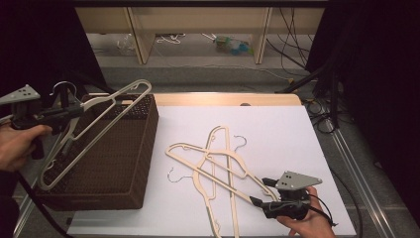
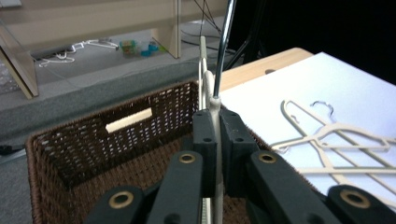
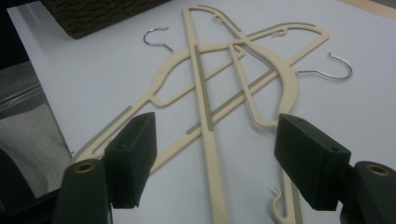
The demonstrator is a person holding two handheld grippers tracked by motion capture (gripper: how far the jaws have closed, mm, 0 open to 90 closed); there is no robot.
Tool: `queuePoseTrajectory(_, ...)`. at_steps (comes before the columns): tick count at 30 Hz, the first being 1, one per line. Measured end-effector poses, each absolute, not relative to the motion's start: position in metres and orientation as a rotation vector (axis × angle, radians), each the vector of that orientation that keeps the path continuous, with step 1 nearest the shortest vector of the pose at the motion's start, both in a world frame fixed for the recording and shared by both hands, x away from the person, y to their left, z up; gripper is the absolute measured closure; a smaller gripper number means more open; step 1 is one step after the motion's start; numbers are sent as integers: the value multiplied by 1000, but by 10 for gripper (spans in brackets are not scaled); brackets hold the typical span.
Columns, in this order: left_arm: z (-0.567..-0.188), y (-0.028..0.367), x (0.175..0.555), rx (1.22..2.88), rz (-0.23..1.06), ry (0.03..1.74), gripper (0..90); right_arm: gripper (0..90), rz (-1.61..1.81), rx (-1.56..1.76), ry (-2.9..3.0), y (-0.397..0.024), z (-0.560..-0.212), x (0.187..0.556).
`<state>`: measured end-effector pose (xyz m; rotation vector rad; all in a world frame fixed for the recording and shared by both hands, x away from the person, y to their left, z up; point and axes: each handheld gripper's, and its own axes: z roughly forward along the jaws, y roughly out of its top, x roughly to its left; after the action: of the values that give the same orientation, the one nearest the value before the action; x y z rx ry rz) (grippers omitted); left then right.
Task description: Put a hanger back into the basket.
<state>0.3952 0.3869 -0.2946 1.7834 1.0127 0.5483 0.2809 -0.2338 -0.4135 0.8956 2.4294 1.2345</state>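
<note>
Left gripper clamps cream hanger over wicker basket — no lettering legible.

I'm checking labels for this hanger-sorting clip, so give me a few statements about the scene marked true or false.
1. The left tongs are shut on a cream plastic hanger with a metal hook. True.
2. That hanger lies flat on the white sheet. False: it is held over the dark brown wicker basket.
3. The right tongs are open above the cream hangers piled on the sheet. True.
4. The basket stands on the right side of the table. False: it stands on the left.
</note>
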Motion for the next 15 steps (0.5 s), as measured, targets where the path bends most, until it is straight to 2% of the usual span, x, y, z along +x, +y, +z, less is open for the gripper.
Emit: queuePoseTrajectory(15,-319,394,404,1833,501,1081,858,313,1234,895,2428,-235,-415,283)
